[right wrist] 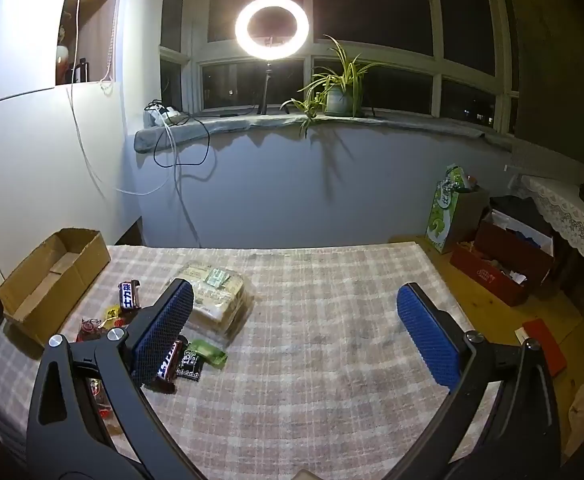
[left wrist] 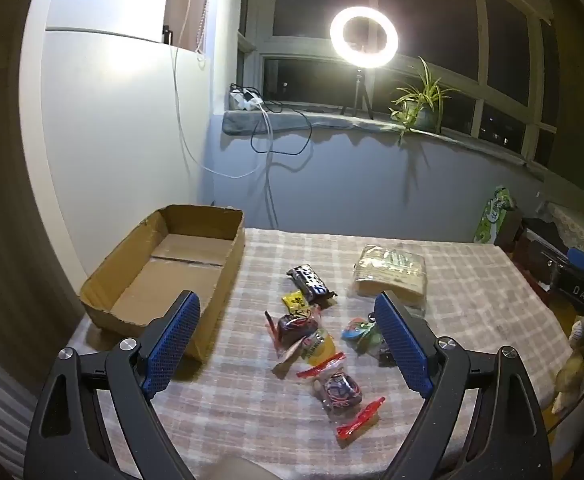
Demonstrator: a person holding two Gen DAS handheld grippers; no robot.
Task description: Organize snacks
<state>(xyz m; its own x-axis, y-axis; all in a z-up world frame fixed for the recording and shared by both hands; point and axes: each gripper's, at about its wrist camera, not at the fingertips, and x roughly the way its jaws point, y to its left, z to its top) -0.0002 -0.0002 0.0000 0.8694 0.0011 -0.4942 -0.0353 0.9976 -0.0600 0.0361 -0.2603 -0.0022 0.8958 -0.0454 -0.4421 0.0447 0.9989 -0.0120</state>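
The cardboard box [left wrist: 163, 276] lay empty; every snack [left wrist: 308, 322] remained on the worktop [left wrist: 472, 320] between the left gripper's [left wrist: 287, 340] released fingers; the right gripper [right wrist: 296, 332] gaped empty.

Snacks [right wrist: 99, 396] behind left claw finger [right wrist: 159, 332]

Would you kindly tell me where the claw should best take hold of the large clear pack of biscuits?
Grip the biscuit pack across its shorter width, coming down from above. It lies flat on the tablecloth, clear of the smaller snacks; its stacked sides look firm enough to pinch.
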